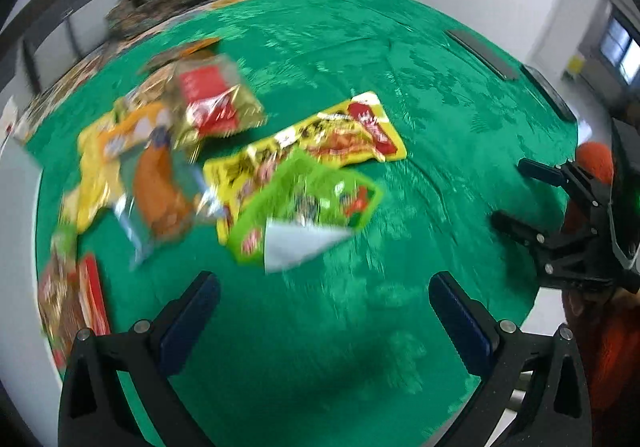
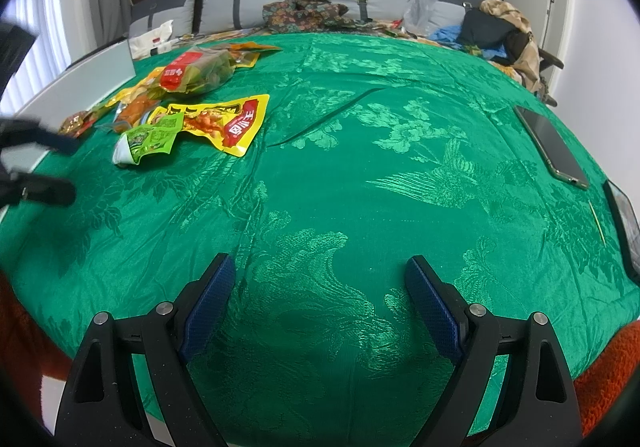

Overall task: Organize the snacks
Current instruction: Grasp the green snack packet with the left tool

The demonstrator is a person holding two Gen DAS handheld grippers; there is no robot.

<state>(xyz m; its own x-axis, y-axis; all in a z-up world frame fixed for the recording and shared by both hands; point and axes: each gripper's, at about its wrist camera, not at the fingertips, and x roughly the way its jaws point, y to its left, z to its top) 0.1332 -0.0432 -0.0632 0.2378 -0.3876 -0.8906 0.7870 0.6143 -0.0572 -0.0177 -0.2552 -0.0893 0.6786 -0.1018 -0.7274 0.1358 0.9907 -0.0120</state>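
Note:
Several snack packets lie in a loose heap on a green patterned cloth (image 2: 360, 175). A yellow packet with a red label (image 1: 344, 135) (image 2: 224, 119) lies flat. A small green packet (image 1: 308, 203) (image 2: 150, 139) rests on its near end. Behind them sits a clear bag with a red label (image 1: 212, 99) (image 2: 196, 73). An orange snack in a clear wrapper (image 1: 160, 191) lies left of the green packet. My left gripper (image 1: 324, 311) is open above the cloth, just short of the green packet; this view is blurred. My right gripper (image 2: 320, 287) is open over bare cloth, far from the heap.
A red and brown packet (image 1: 76, 295) lies at the cloth's left edge. Two dark phones (image 2: 554, 147) (image 2: 624, 223) lie near the right edge. Cushions, a plastic bag (image 2: 420, 7) and piled clothes (image 2: 504, 27) sit at the back. An orange sleeve (image 1: 612, 359) shows at right.

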